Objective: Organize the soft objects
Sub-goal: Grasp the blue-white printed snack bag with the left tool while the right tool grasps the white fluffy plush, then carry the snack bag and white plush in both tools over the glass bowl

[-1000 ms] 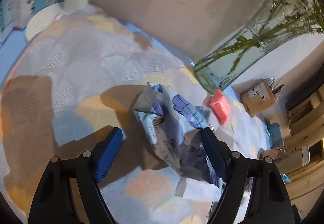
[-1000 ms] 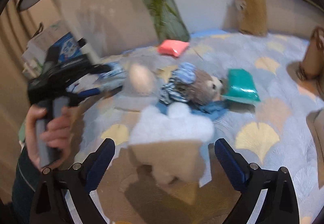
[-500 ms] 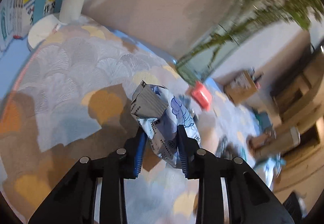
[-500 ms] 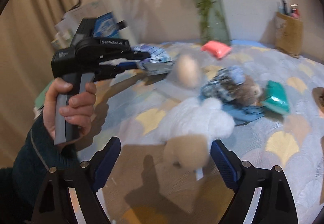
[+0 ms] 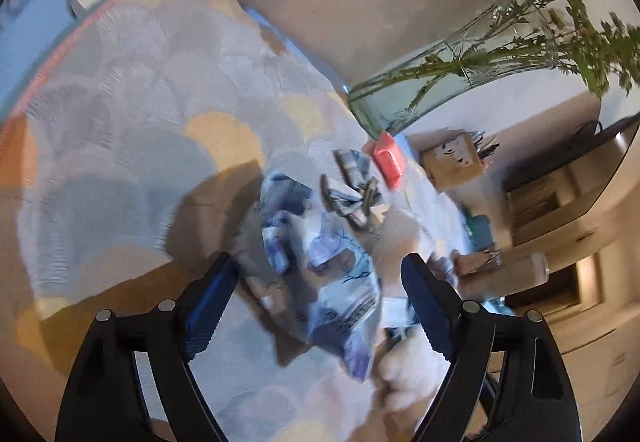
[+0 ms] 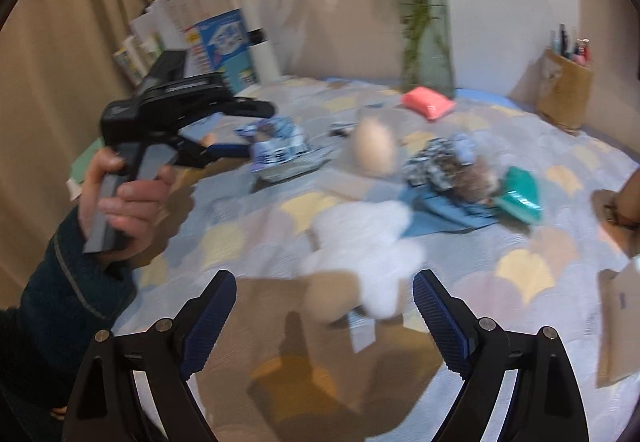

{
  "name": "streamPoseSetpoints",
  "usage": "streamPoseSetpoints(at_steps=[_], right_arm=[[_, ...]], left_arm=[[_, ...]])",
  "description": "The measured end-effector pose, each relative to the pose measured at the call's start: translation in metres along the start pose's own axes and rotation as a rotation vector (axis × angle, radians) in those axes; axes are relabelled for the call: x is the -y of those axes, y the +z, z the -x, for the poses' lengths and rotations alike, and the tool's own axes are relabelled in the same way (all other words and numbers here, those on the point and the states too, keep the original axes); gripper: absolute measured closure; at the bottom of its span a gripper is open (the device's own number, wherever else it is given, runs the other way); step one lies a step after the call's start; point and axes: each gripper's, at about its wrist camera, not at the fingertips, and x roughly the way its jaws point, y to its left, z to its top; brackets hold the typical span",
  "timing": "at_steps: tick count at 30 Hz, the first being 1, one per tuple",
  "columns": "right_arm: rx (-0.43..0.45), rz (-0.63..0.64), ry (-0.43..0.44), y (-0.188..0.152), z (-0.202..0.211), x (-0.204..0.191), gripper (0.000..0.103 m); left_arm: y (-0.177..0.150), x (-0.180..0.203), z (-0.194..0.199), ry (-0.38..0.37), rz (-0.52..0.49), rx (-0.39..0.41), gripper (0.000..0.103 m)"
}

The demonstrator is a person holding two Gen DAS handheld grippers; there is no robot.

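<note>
Grippers over the patterned tablecloth [image 6: 560, 146] | your left gripper [image 5: 316, 302] spread wide, blue-white packet [image 5: 320, 262] lying loose between its fingers | your right gripper [image 6: 324, 306] spread wide, white plush toy [image 6: 360, 242] near the front edge.

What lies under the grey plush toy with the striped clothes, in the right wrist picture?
A folded blue cloth lies under the grey plush toy and sticks out in front of it. The teal packet touches its right side. How far the cloth reaches beneath is covered.
</note>
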Motion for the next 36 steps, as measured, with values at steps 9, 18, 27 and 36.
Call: streamPoseSetpoints(at_steps=[9,18,27,36], right_arm=[[-0.040,-0.101,-0.057,0.011,-0.033,0.015,0.013],[-0.056,-0.002,-0.139,0.003,-0.051,-0.011,0.051],[0.056,-0.097,-0.135,0.012,-0.002,0.001,0.051],[0.232,-0.276,-0.300,0.025,0.105,0.076,0.051]], left_arm=[[-0.015,0.033,-0.025,0.155,-0.178,0.095,0.045],[-0.027,0.034,-0.003,0.034,-0.180,0.116,0.052],[-0.046,0.093,0.027,-0.064,-0.295,0.127,0.052],[-0.076,0.226,-0.017,-0.196,-0.527,0.036,0.052]])
